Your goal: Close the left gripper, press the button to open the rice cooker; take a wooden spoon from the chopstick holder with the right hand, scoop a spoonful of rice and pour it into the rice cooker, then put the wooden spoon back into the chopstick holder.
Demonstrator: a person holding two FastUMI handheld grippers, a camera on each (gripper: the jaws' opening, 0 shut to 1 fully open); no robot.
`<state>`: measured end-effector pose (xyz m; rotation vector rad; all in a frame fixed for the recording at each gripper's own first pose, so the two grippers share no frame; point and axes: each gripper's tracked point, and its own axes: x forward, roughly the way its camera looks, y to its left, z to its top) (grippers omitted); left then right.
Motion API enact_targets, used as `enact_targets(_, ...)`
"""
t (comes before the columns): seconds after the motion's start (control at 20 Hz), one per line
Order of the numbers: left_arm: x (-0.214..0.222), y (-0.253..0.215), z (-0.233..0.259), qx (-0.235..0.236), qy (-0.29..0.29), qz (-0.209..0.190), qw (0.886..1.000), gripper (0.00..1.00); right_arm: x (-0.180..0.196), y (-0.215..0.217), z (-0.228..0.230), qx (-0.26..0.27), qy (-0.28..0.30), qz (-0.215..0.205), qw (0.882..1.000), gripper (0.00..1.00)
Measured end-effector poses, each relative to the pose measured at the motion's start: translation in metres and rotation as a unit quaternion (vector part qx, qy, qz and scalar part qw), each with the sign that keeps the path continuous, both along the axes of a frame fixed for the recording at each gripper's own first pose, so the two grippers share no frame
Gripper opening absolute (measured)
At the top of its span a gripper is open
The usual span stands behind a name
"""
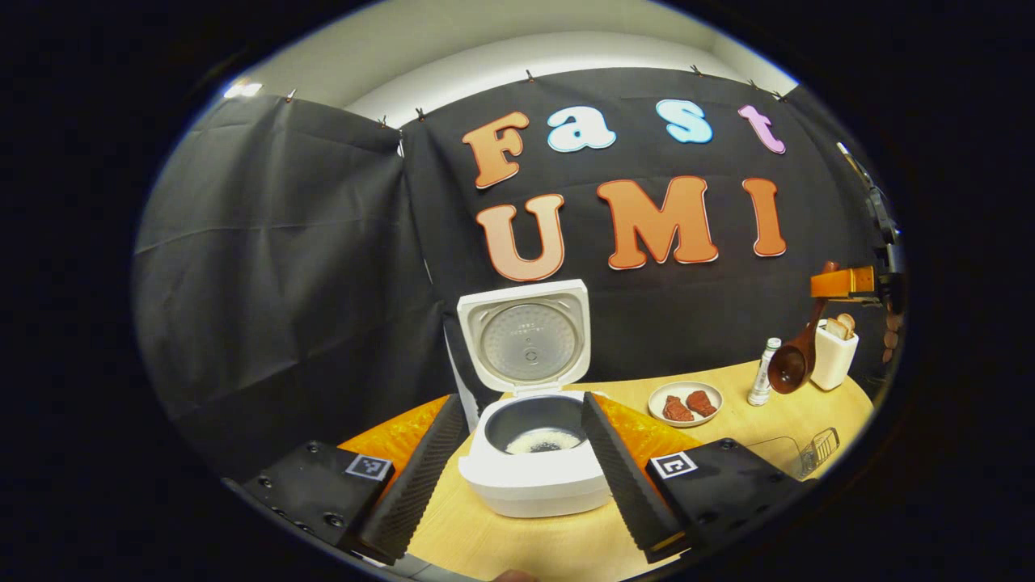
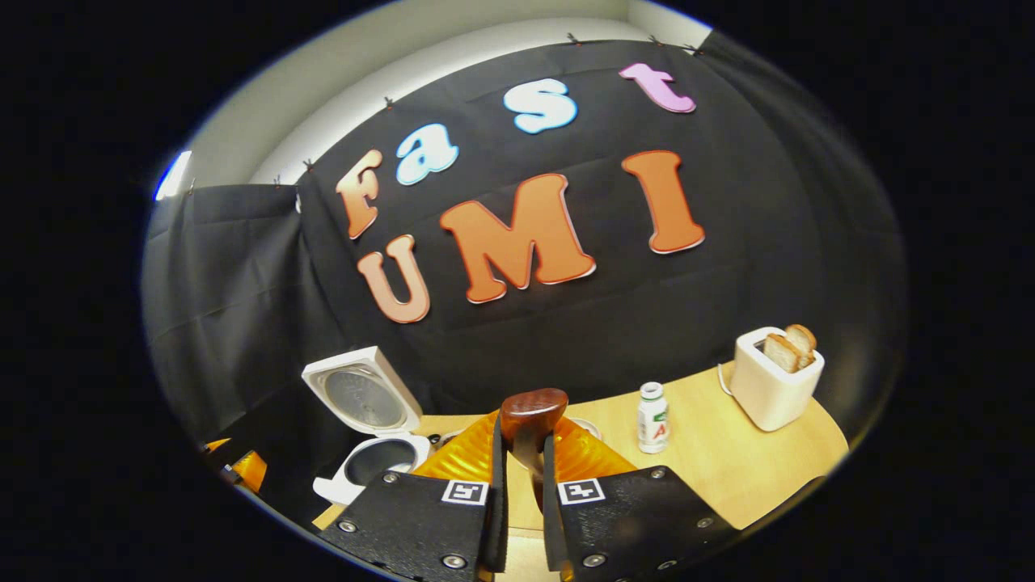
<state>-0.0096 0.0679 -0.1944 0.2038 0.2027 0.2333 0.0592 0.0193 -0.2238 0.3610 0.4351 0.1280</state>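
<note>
The white rice cooker (image 1: 534, 477) stands on the wooden table with its lid (image 1: 525, 335) raised, and white rice lies in its dark pot (image 1: 540, 440). My left gripper (image 1: 524, 406) is open, one finger on each side of the cooker and not touching it. My right gripper (image 2: 524, 440) is shut on the handle of the wooden spoon (image 2: 530, 414). In the left gripper view, the right gripper (image 1: 845, 283) holds the spoon in the air at the far right, its bowl (image 1: 791, 365) hanging down. The open cooker (image 2: 368, 440) is at lower left in the right gripper view.
A white toaster (image 2: 776, 380) holding bread slices stands at the back right, with a small bottle (image 2: 652, 416) to its left. A plate (image 1: 685, 390) with two brown pieces sits right of the cooker. A wire-mesh holder (image 1: 821, 449) sits near the table's right front edge.
</note>
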Motion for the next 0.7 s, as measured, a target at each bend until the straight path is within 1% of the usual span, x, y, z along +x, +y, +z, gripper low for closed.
enact_targets(0.15, 0.009, -0.018, 0.0, -0.003, -0.001, -0.016, 1.0, 1.0, -0.016, -0.044, -0.011, 0.0, 0.019, -0.043, 0.999, 0.17)
enact_targets(0.3, 0.017, -0.032, -0.002, -0.002, 0.003, -0.029, 1.0, 1.0, -0.033, -0.076, -0.024, 0.003, 0.04, -0.075, 0.996, 0.17)
enact_targets(0.45, 0.021, -0.043, -0.001, -0.002, 0.003, -0.036, 0.999, 1.0, -0.052, -0.092, -0.035, 0.009, 0.058, -0.09, 0.994, 0.18)
enact_targets(0.7, 0.025, -0.052, 0.008, 0.002, -0.003, -0.04, 0.999, 1.0, -0.076, -0.106, -0.054, 0.023, 0.082, -0.108, 0.99, 0.18)
